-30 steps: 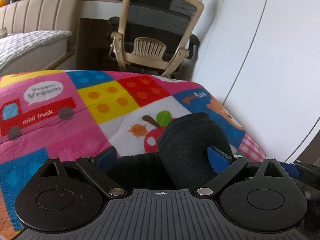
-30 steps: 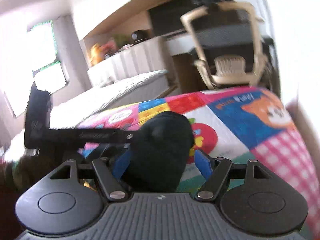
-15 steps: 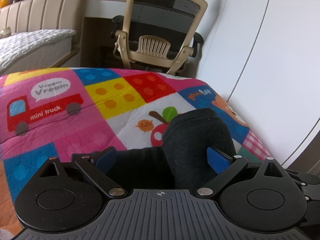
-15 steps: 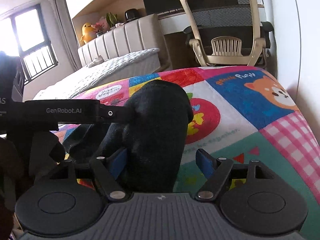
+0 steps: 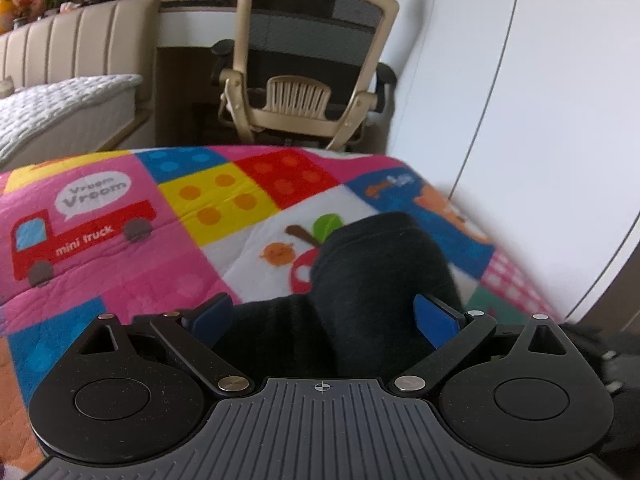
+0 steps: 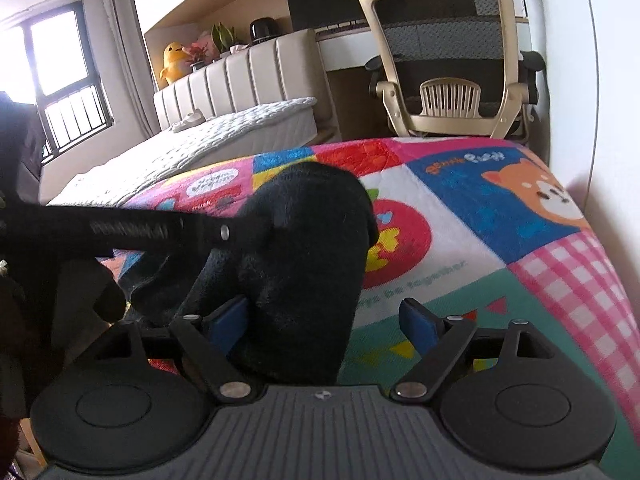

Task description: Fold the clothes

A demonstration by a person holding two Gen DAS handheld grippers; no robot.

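Your right gripper (image 6: 322, 316) jaws are opening and, compared with a second ago, have let go of the dark garment (image 6: 304, 264): its rolled bulk sits between them, against the left pad and clear of the right. Your left gripper (image 5: 324, 314) jaws stand wide too, the garment between them without a visible pinch. It lies bunched on the colourful patchwork blanket (image 6: 520, 248), so this fold looks set down.

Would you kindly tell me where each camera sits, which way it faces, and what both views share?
Left wrist: on the left gripper, facing over the dark garment toward the chair; own fingers show.
Right wrist: on the right gripper, jaws opening around the garment; the left gripper's finger crosses from the left.
Shared: garment, colourful quilt, chair, bed.
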